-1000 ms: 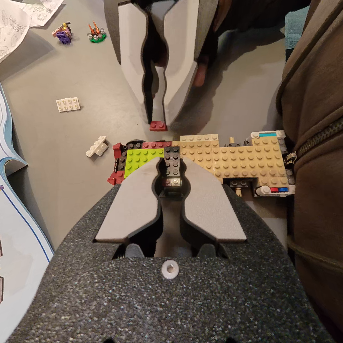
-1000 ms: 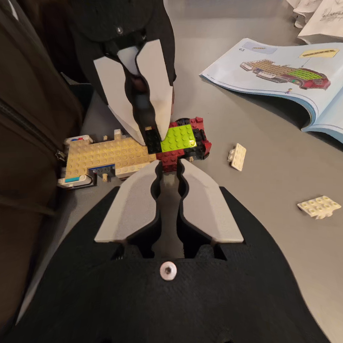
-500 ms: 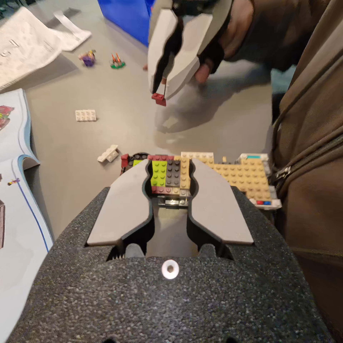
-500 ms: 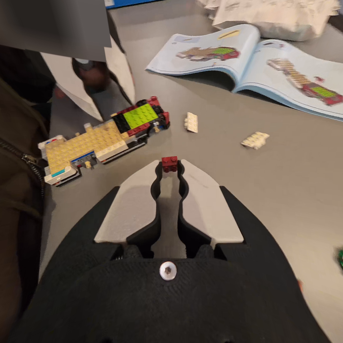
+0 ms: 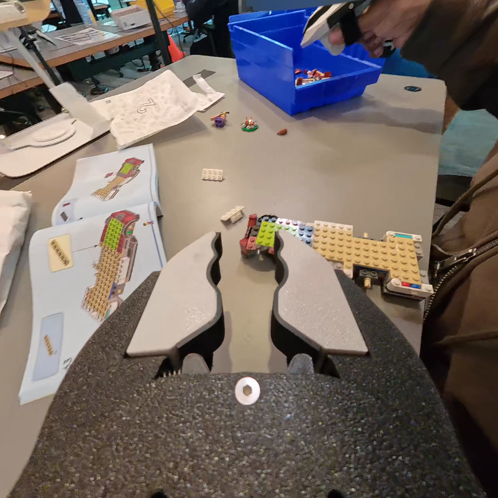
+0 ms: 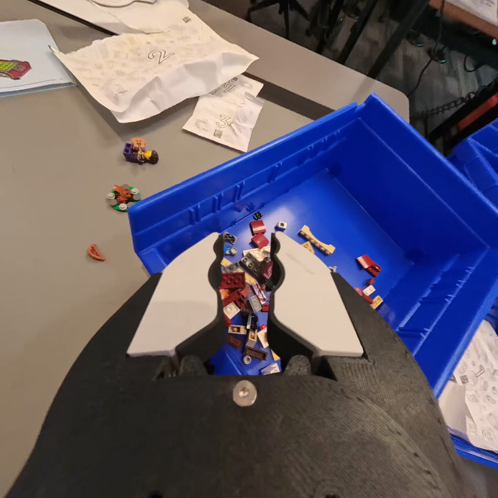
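Two grippers are in my hands. My left gripper hangs over the gray table with its fingers wide apart and nothing between them. Past its tips sits the brick car, a long flat build with a tan back, a lime green plate and dark red bits at the front. The right finger of this gripper covers part of the car in the picture, but I cannot tell if it touches it. Just beside the front of the car lies a small white piece. A white plate lies farther off. On the left is an open booklet with pictures of the car.

My right gripper hangs over the blue bin. Its fingers are apart and it holds nothing. Below it, on the bin floor, is a pile of loose bricks, dark red, tan, white and black. Beside the bin on the table are a small green round build, a purple toy figure and an orange curved bit. Crumpled paper bags lie behind them.
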Demonstrator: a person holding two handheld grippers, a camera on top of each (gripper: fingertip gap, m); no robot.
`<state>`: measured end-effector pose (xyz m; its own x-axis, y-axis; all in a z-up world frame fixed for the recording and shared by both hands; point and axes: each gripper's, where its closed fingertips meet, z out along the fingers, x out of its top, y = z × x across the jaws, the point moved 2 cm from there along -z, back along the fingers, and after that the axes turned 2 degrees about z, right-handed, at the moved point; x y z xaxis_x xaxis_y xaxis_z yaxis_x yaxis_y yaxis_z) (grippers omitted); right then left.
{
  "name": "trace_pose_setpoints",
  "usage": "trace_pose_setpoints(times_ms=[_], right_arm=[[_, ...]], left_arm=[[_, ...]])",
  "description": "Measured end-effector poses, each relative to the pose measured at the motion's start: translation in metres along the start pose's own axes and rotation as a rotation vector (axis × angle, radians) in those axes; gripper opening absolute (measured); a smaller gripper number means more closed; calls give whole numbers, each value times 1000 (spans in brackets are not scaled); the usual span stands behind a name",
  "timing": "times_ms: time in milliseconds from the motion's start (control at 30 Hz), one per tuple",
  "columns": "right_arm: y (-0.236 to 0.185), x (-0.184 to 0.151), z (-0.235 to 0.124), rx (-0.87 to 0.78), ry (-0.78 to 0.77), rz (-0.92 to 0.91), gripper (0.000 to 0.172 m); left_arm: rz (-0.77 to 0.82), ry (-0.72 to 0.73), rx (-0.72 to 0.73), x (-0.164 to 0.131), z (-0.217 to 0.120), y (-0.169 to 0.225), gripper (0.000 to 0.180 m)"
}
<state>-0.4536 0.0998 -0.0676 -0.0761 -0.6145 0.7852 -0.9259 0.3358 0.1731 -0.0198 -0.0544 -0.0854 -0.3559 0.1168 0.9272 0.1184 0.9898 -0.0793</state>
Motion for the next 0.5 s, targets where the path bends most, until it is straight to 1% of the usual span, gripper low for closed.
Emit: trace_pose_setpoints(times_ms=[100,200,267,367,433,500], right_arm=[[-13,0,-1,37,3,-19,38],[-47,10,-9,148,37,-82,36],[-81,16,-13,263,54,-131,34],[-146,21,-14,469,99,-204,33],[-190,21,-8,595,149,-238,33],[-228,16,3,700,167,-234,32]], left_arm=[[-15,-27,39,-7,-10,-7,37],[-18,-58,78,-14,-21,-15,37],[-22,-70,98,-18,-26,-22,37],[-19,-77,137,-26,-31,-39,38],[-8,-87,185,-33,-32,-57,37],[24,-125,250,-44,-30,-78,36]])
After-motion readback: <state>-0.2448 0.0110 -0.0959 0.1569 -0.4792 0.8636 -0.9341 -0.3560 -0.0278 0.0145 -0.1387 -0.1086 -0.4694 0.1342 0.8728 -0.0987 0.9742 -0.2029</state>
